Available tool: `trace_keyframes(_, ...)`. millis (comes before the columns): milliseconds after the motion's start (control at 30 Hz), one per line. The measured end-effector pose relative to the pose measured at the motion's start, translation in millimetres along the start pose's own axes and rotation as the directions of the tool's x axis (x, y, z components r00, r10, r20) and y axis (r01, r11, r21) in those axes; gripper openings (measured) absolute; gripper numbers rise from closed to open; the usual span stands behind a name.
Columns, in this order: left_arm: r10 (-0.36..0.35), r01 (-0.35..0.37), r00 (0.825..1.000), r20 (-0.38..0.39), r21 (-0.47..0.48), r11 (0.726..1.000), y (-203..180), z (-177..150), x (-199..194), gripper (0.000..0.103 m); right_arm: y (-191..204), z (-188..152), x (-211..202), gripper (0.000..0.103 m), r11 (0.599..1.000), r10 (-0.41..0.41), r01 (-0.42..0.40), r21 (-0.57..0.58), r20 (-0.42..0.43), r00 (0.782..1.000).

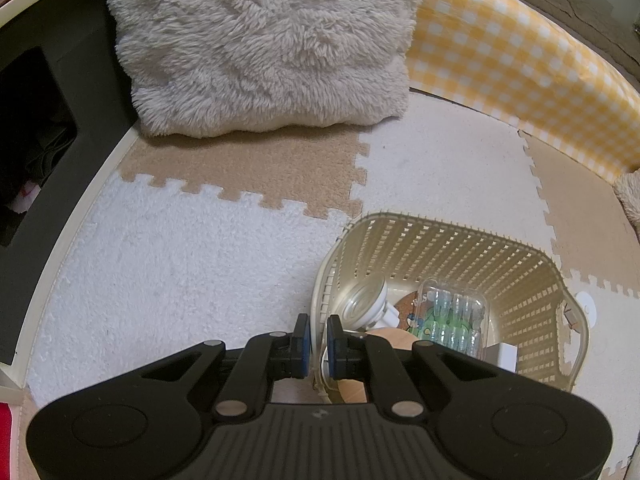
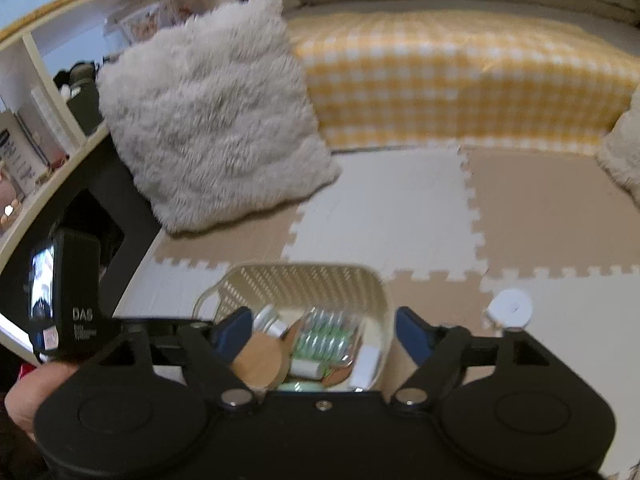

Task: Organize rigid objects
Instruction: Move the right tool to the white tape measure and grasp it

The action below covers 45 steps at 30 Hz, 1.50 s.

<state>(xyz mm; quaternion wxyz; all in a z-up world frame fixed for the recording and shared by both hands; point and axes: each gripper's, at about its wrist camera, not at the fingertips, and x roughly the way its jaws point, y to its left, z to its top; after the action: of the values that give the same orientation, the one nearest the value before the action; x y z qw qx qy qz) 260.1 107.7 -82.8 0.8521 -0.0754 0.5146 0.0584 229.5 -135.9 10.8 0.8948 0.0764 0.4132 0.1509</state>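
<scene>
A cream slatted plastic basket (image 1: 520, 264) stands on the floor mat. It holds a clear plastic case (image 1: 452, 320) with green pieces, a round clear-and-white lid (image 1: 362, 300), a wooden disc (image 1: 390, 338) and a white block (image 1: 502, 354). My left gripper (image 1: 318, 326) is shut on the basket's near left rim. In the right wrist view the same basket (image 2: 304, 280) lies between my right gripper's wide-open fingers; the right gripper (image 2: 324, 330) is empty. A small round white object (image 2: 512, 308) lies on the mat right of the basket.
A fluffy white cushion (image 1: 264, 40) leans at the back. A yellow checked mattress edge (image 1: 520, 68) runs along the right. A black cabinet (image 1: 52, 120) and shelves (image 2: 36, 128) stand at the left. The floor is a beige-and-white puzzle mat (image 1: 200, 248).
</scene>
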Motion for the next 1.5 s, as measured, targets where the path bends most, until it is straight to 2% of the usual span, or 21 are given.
trace_keyframes(33, 0.000, 0.000, 1.000, 0.000, -0.001, 1.000, 0, 0, 0, 0.009, -5, 1, -2, 0.094, 1.000, -0.013, 0.013, 0.000, 0.016, 1.000)
trace_keyframes(167, -0.001, 0.001, 1.000, -0.001, -0.001, 1.000, 0, 0, 0, 0.009, -23, 4, -3, 0.096, 0.998, -0.068, 0.068, -0.004, 0.039, 0.997)
trace_keyframes(267, -0.003, 0.003, 1.000, 0.001, -0.001, 1.000, 0, 0, 0, 0.009, -41, 3, 2, 0.102, 0.993, -0.117, 0.117, 0.004, 0.049, 0.992)
trace_keyframes(467, -0.013, 0.013, 1.000, 0.013, -0.006, 1.000, 1, 3, -4, 0.009, -74, -9, 18, 0.103, 0.977, -0.214, 0.214, 0.015, 0.052, 0.975)
trace_keyframes(633, -0.011, 0.011, 1.000, 0.025, 0.003, 1.000, 0, 4, -5, 0.009, -103, -18, 38, 0.103, 0.968, -0.243, 0.241, 0.066, 0.029, 0.970)
trace_keyframes(900, -0.009, 0.009, 1.000, 0.028, 0.006, 1.000, 0, 6, -5, 0.009, -144, -30, 78, 0.103, 0.933, -0.318, 0.319, 0.167, -0.034, 0.947)
trace_keyframes(1100, -0.007, 0.007, 1.000, 0.029, 0.009, 1.000, 0, 6, -5, 0.009, -157, -41, 105, 0.103, 0.921, -0.341, 0.348, 0.175, -0.069, 0.937)
trace_keyframes(1233, -0.006, 0.006, 1.000, 0.030, 0.012, 1.000, 0, 6, -6, 0.009, -159, -43, 120, 0.095, 0.922, -0.353, 0.362, 0.136, -0.089, 0.931)
trace_keyframes(1300, -0.006, 0.006, 1.000, 0.030, 0.012, 1.000, 0, 6, -6, 0.009, -158, -44, 125, 0.095, 0.929, -0.343, 0.352, 0.116, -0.090, 0.935)
trace_keyframes(1433, -0.004, 0.004, 1.000, 0.031, 0.016, 1.000, 0, 5, -5, 0.009, -155, -46, 134, 0.080, 0.938, -0.336, 0.342, 0.060, -0.084, 0.938)
trace_keyframes(1500, -0.004, 0.003, 1.000, 0.031, 0.017, 1.000, 0, 6, -5, 0.009, -156, -48, 139, 0.077, 0.936, -0.345, 0.349, 0.047, -0.087, 0.935)
